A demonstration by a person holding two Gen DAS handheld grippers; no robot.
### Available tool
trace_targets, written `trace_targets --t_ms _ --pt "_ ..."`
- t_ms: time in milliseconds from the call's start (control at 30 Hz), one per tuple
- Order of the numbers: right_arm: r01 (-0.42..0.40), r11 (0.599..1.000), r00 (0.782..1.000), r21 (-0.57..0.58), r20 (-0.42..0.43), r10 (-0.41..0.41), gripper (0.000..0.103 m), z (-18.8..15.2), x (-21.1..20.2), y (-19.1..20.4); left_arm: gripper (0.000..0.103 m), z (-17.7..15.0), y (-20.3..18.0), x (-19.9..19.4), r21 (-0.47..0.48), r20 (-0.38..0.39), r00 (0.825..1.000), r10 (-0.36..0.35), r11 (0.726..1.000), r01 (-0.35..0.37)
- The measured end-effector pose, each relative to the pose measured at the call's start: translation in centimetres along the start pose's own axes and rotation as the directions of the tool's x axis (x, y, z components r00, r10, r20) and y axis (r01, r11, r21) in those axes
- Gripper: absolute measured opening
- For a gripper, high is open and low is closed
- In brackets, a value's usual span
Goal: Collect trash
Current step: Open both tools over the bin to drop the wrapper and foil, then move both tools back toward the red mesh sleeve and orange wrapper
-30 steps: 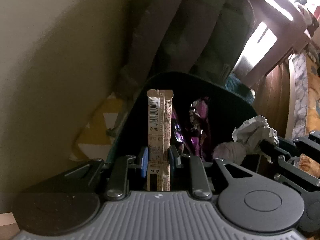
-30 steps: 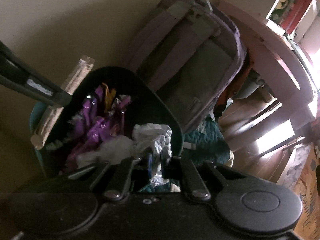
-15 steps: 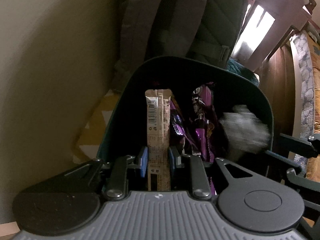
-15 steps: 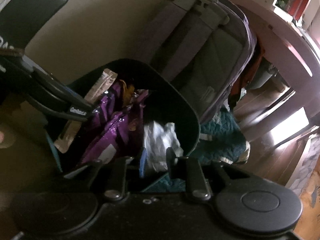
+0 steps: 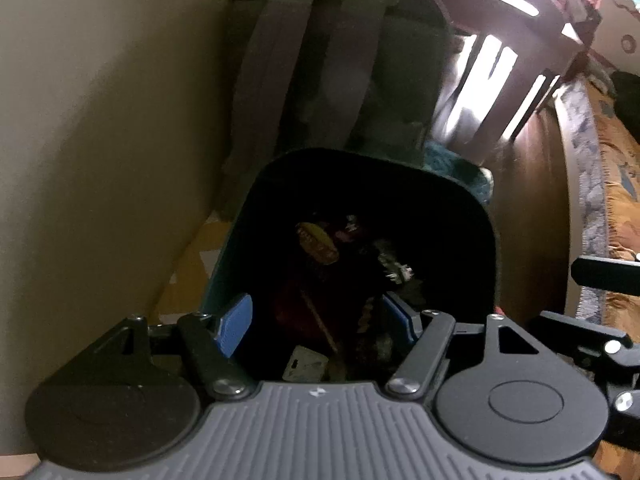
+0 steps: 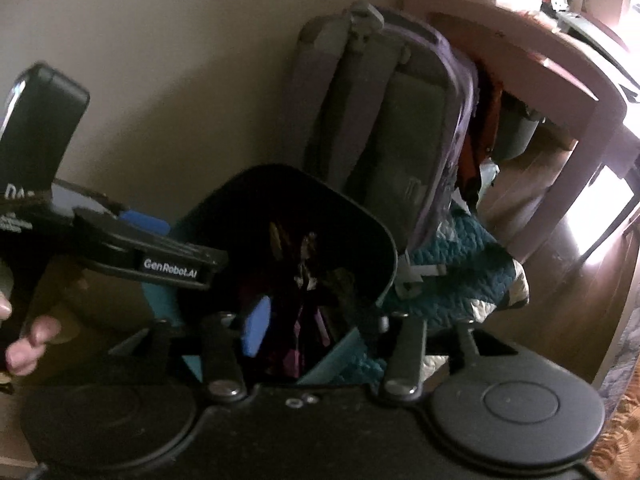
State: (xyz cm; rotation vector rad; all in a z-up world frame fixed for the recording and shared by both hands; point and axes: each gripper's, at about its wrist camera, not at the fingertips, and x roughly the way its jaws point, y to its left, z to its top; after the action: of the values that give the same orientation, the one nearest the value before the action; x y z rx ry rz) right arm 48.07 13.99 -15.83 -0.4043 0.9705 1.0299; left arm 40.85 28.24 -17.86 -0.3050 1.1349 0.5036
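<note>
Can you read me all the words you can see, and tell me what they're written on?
"GenRobot.AI": white letters on the side of the left tongs, seen from the right wrist.
"DA": cut-off white letters on the black handle behind them; the rest is hidden.
Small print below it: too blurred to read.
Wrappers in the bin: too dark to read.

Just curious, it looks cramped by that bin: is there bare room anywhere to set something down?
Bare wood floor lies between the bin and the rug. Crowded: backpack behind the bin, teal quilt beside it, wrappers inside.
</note>
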Motion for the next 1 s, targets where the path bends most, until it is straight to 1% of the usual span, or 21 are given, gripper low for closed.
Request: trace_targets --t_ms 200,333,400,600,700,800,867,933,1000 --pt "-0.039 0.997 0.997 0.061 0.067 0.034 0.059 -1.3 -4.1 -1.2 0.070 -0.2 -1.4 -3.6 0.051 0.059 0.997 -0.040 0.998 0.037" --pt "-0.040 0.995 0.993 0.092 0.111 0.029 0.064 -2.5 -7.1 -2.4 0.070 -0.3 -3.3 -5.8 0.089 0.094 0.993 -0.071 0.994 0.063" --pt "-0.035 0.993 0.991 0.112 0.131 0.020 0.064 -3.2 -8.5 -3.2 0.070 -0.2 -4.6 -6.8 0.111 0.110 0.990 -0.090 0.991 0.078" --pt "-0.027 0.979 0.982 0.201 0.188 -0.011 0.069 -5.9 -12.4 -6.3 0.070 0.4 -9.5 -9.0 0.191 0.143 0.979 -0.148 0.974 0.119" --pt "-0.021 0.967 0.977 0.253 0.208 -0.033 0.074 -7.4 -13.9 -8.2 0.071 0.7 -12.5 -9.6 0.243 0.159 0.973 -0.168 0.962 0.127" --pt "-0.004 0.952 0.973 0.307 0.219 -0.066 0.077 -9.2 -15.1 -10.4 0.071 0.8 -15.8 -9.6 0.290 0.163 0.967 -0.195 0.946 0.142" --pt "0.015 0.943 0.971 0.333 0.221 -0.093 0.081 -10.5 -15.7 -11.7 0.080 0.8 -18.0 -9.2 0.318 0.154 0.963 -0.221 0.934 0.163" --pt "0.032 0.931 0.969 0.363 0.216 -0.117 0.082 -11.8 -16.2 -13.4 0.080 0.6 -20.0 -8.7 0.335 0.154 0.957 -0.246 0.924 0.184" --pt "0.053 0.917 0.968 0.395 0.207 -0.145 0.085 -13.3 -16.5 -15.1 0.080 0.3 -22.2 -7.9 0.348 0.134 0.955 -0.264 0.915 0.204"
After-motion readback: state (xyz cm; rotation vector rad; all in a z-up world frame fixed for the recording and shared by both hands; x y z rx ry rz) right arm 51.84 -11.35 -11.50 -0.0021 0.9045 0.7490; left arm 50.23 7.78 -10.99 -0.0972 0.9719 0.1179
